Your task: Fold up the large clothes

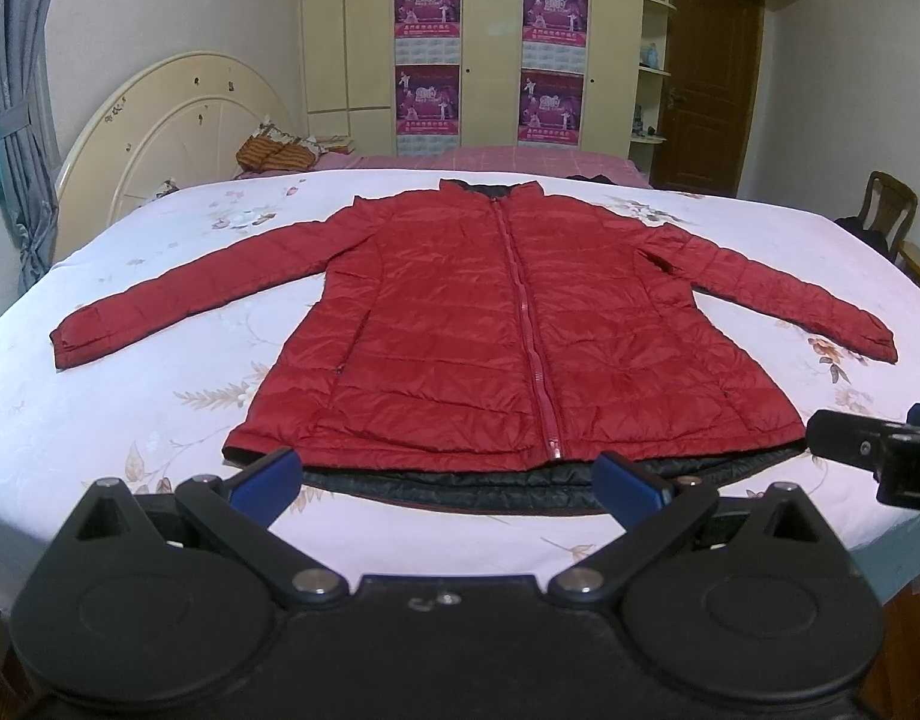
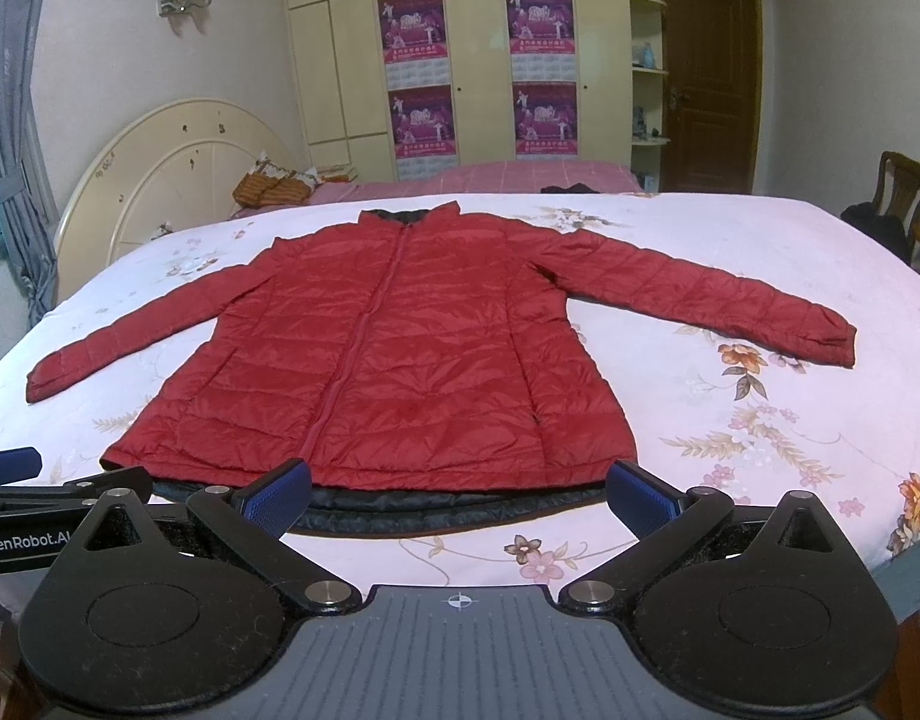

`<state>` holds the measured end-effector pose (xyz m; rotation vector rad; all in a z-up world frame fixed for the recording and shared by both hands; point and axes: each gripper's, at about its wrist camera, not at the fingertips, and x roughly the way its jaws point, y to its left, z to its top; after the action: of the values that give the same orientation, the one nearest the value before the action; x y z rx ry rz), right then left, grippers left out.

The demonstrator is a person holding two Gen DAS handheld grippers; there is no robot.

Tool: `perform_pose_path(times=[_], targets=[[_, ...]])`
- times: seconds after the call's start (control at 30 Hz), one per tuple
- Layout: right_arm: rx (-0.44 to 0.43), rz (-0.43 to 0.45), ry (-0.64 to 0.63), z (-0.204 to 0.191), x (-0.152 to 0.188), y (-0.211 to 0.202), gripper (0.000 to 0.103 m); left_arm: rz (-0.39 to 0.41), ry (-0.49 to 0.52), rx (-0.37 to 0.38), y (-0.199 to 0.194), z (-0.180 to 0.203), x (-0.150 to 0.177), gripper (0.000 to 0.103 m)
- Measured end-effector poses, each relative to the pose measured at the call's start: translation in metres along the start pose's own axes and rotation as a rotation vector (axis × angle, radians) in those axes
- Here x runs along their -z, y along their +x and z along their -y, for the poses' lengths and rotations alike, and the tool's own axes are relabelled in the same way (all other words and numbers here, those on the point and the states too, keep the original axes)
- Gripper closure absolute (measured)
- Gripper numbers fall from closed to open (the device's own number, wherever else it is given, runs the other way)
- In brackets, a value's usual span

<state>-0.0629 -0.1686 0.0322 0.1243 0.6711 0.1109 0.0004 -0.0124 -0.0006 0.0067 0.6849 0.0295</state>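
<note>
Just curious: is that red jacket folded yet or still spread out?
Spread out. The red jacket lies flat on the bed, zipped, both sleeves stretched sideways.

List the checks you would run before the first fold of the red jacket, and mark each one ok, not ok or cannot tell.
1. Red jacket lies flat, front up: ok.
2. Zipper closed: ok.
3. Both sleeves spread out to the sides: ok.
4. Left gripper open, holding nothing: ok.
5. Right gripper open, holding nothing: ok.
6. Back hem level with front hem: not ok, dark lining shows below.

Black linkage, blue-padded fingers point(image 1: 265, 480).
</note>
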Motion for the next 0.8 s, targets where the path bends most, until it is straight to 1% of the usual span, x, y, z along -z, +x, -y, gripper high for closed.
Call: perform_pose_path(times=[0.8], targets=[[-0.001, -0.002, -0.001, 0.0011, 0.0008, 0.0004, 0.000, -0.004, -0.009, -0.005, -0.0006, -0.0009, 0.0010, 0.000]])
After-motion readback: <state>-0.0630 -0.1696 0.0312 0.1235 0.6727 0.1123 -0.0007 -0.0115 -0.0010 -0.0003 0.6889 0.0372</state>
